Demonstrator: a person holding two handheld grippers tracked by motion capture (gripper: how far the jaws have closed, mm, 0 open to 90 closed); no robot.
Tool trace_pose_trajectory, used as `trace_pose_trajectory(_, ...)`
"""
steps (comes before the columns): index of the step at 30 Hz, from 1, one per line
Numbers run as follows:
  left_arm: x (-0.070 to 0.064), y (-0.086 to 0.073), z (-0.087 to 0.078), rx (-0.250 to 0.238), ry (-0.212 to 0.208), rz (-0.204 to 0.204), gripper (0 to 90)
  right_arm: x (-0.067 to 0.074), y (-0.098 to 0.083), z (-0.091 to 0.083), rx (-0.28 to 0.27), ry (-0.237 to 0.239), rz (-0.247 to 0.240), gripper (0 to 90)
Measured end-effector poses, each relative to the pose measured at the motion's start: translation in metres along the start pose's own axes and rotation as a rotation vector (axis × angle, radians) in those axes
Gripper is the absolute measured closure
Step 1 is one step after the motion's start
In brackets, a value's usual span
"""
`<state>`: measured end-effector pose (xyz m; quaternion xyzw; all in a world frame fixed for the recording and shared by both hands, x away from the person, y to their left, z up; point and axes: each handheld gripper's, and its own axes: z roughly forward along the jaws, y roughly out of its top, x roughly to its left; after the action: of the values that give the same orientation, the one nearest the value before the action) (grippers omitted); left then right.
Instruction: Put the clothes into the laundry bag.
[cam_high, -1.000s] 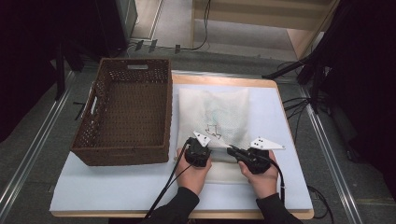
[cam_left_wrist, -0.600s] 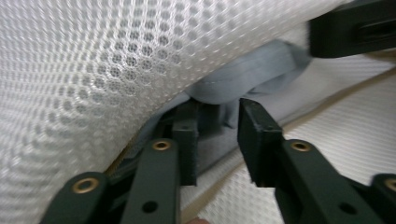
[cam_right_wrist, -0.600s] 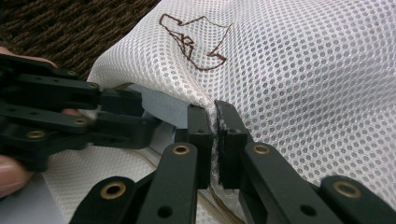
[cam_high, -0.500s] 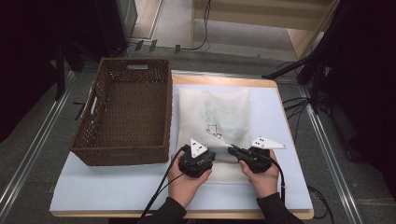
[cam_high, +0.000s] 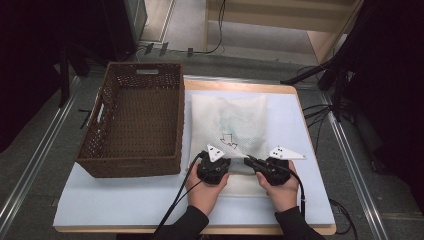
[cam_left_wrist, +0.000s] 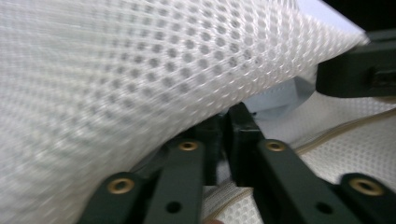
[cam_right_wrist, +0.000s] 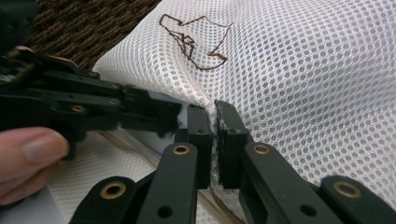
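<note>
A white mesh bag (cam_high: 227, 127) lies flat on the pale table (cam_high: 125, 200), just right of a brown wicker basket (cam_high: 135, 120) and touching its side. The bag bears a small dark outline drawing near its middle. Both grippers sit at the bag's near edge, side by side and close together, in front of the person's 2 hands.

The left gripper (cam_high: 234, 156) has just been closing its jaws, and in the left gripper view (cam_left_wrist: 227, 122) they stand pressed together on a fold of the mesh, which rises up and drapes over them toward the left. The right gripper (cam_high: 248, 159) points toward the left one; in the right gripper view (cam_right_wrist: 214, 122) its 2 jaws are pressed together with the mesh edge pinched between the pads, the drawing lying just beyond them. The bag's edge is lifted slightly where the 2 grippers hold it, while the rest of it stays flat on the table, stretching away from them.
</note>
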<state>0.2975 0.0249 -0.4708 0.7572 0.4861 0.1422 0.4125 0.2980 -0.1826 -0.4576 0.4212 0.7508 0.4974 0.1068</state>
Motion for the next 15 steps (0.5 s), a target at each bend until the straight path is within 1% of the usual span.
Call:
trace_pose_trajectory(5, -0.001, 0.003, 0.009, 0.030, 0.041, 0.017, 88.2, 0.000, 0.000, 0.000, 0.000, -0.001, -0.002, 87.1)
trace_pose_trajectory(6, -0.001, 0.003, 0.010, 0.030, 0.059, 0.025, 88.3, 0.000, 0.000, 0.000, 0.000, -0.002, -0.002, 87.2)
trace_pose_trajectory(7, -0.001, 0.004, 0.011, 0.027, 0.069, 0.021, 88.5, 0.001, 0.000, 0.000, -0.001, -0.002, -0.002, 87.2)
trace_pose_trajectory(9, -0.001, 0.006, 0.012, 0.025, 0.092, 0.006, 88.6, 0.001, -0.001, 0.000, 0.000, -0.004, -0.003, 87.1)
trace_pose_trajectory(11, 0.000, 0.007, 0.014, 0.016, 0.128, -0.008, 88.8, 0.001, -0.001, 0.000, 0.003, -0.002, -0.001, 87.1)
trace_pose_trajectory(12, 0.002, 0.009, 0.014, 0.012, 0.147, -0.020, 88.9, 0.001, -0.001, 0.000, 0.005, -0.003, -0.002, 87.2)
trace_pose_trajectory(14, 0.006, 0.011, 0.016, -0.003, 0.173, -0.062, 89.0, 0.002, -0.002, 0.000, 0.007, -0.006, -0.003, 87.1)
trace_pose_trajectory(15, 0.007, 0.012, 0.016, -0.002, 0.180, -0.065, 89.0, 0.002, -0.003, 0.000, 0.007, -0.017, -0.005, 87.1)
